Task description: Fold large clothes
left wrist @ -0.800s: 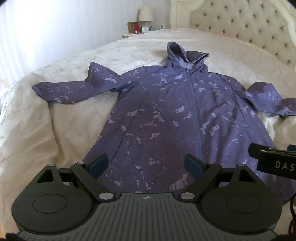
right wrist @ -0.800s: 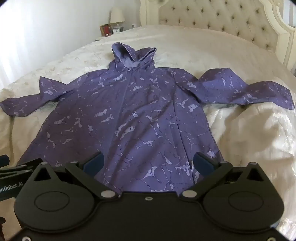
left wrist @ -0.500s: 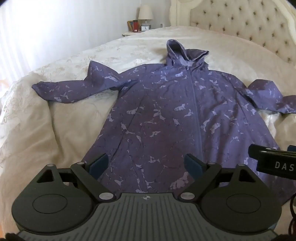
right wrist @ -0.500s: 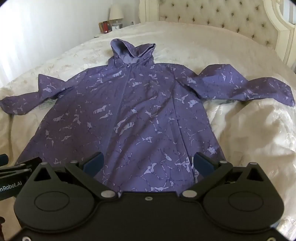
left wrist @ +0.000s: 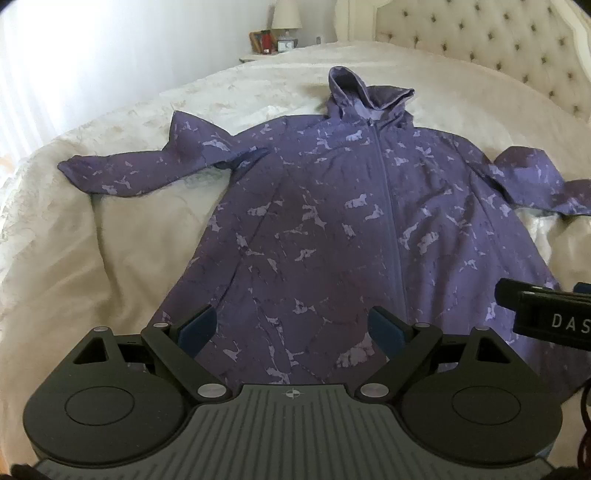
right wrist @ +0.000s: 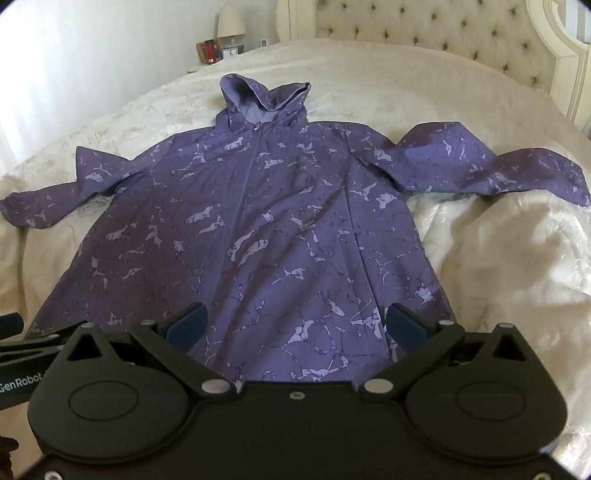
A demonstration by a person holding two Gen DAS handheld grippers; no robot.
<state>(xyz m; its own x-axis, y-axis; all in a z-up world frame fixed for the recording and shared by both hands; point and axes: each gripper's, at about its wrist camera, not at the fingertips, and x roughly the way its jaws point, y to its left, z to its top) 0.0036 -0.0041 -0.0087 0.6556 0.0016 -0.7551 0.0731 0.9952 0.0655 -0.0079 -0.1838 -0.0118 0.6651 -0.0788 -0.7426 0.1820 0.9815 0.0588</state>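
While jaws gape empty: left gripper [left wrist: 291, 325], right gripper [right wrist: 294, 323] | one jacket [left wrist: 332, 229], two sleeves spread | one bed [right wrist: 480, 258]

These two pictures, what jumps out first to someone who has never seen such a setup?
A large purple hooded jacket with a pale marbled print lies spread front-up on a cream bed, sleeves out to both sides, hood toward the tufted headboard. In the foreground, the open left gripper and right gripper hover over its hem, holding nothing.
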